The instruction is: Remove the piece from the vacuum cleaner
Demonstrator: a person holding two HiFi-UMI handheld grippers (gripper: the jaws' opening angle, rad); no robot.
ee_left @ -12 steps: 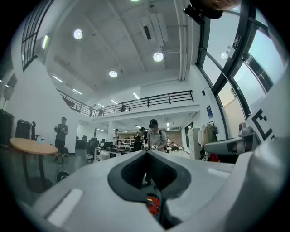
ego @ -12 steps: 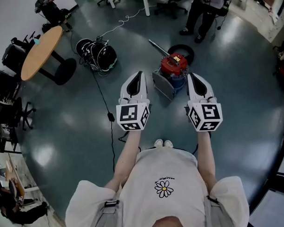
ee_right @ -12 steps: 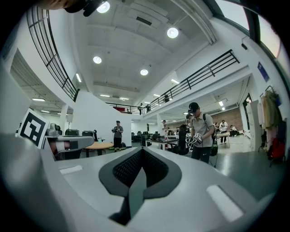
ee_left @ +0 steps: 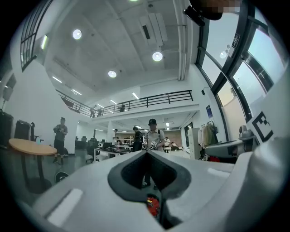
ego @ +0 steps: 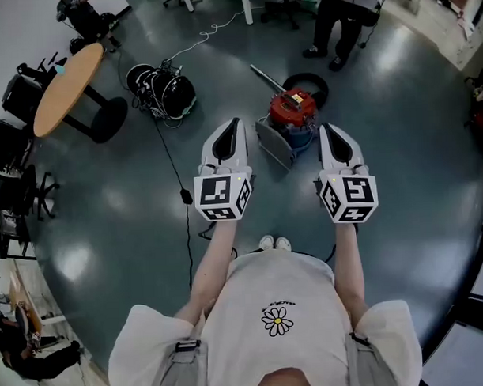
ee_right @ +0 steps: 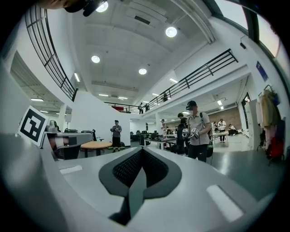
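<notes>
round table (ego: 64, 82) at 10 o'clock. left gripper (ego: 230, 127) jaws together, nothing held. red vacuum cleaner (ego: 294, 109) on floor at 12 o'clock, between the gripper tips, untouched; grey panel (ego: 273, 145) at its 7 o'clock side. right gripper (ego: 329, 131) jaws together, nothing held.

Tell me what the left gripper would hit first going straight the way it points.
Nothing close, it seems: the left gripper points level, passing above the red vacuum cleaner. Far ahead stands a person in a cap, though depth is unclear.
</notes>
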